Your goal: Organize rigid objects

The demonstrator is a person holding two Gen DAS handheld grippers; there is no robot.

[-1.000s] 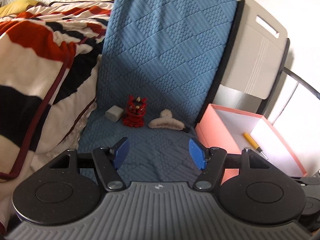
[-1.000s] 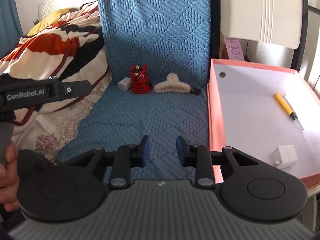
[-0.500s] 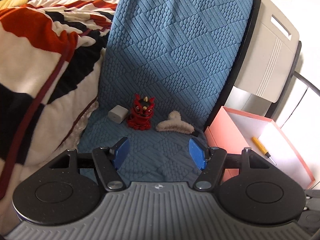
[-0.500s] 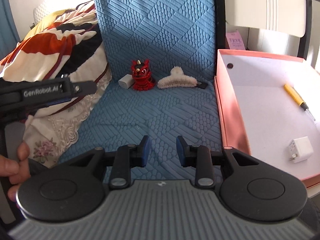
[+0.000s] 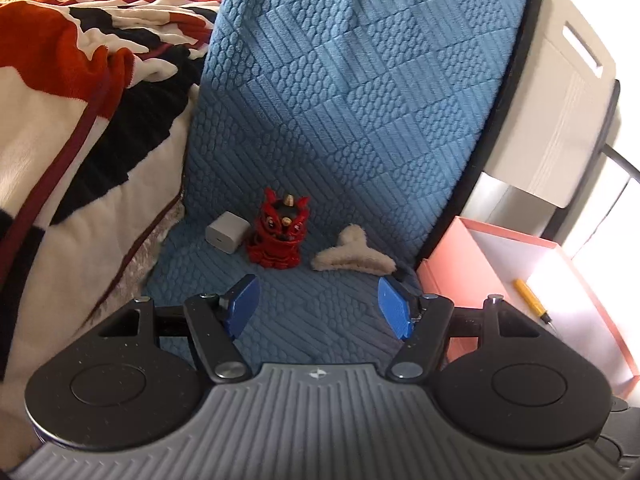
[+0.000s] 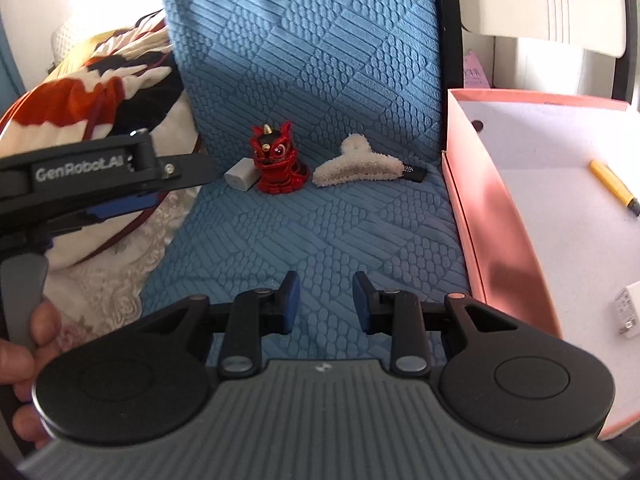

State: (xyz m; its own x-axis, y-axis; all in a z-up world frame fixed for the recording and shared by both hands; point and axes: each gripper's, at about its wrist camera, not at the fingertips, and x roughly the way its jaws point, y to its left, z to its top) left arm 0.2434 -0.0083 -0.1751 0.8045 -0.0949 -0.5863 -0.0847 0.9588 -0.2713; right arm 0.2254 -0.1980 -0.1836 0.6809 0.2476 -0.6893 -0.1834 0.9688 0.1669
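Observation:
A red lion figurine point(image 5: 278, 240) point(image 6: 278, 168) stands at the back of the blue quilted seat point(image 5: 320, 312) point(image 6: 320, 232). A white charger cube point(image 5: 226, 234) point(image 6: 240, 176) touches its left side. To its right, apart from it, lies a fluffy beige hair claw point(image 5: 352, 258) point(image 6: 360, 166). My left gripper point(image 5: 319, 304) hovers open just short of these items, nothing between its pads. My right gripper point(image 6: 326, 300) is further back over the seat, its jaws a narrow gap apart and empty. The pink box point(image 5: 444, 264) point(image 6: 480, 200) on the right holds a yellow pen point(image 5: 530, 298) point(image 6: 612, 186) and a white plug point(image 6: 628, 312).
A red, black and cream blanket point(image 5: 80, 120) point(image 6: 100, 80) is heaped along the seat's left edge. The blue backrest point(image 5: 360, 80) rises behind the items. A white panel point(image 5: 552, 120) stands beyond the box. A hand point(image 6: 24, 344) holds the left tool, whose fingers point(image 6: 188, 170) reach in from the left.
Both grippers have moved forward and down toward the items at the back of the seat, which now look larger. The jaw gaps are the same.

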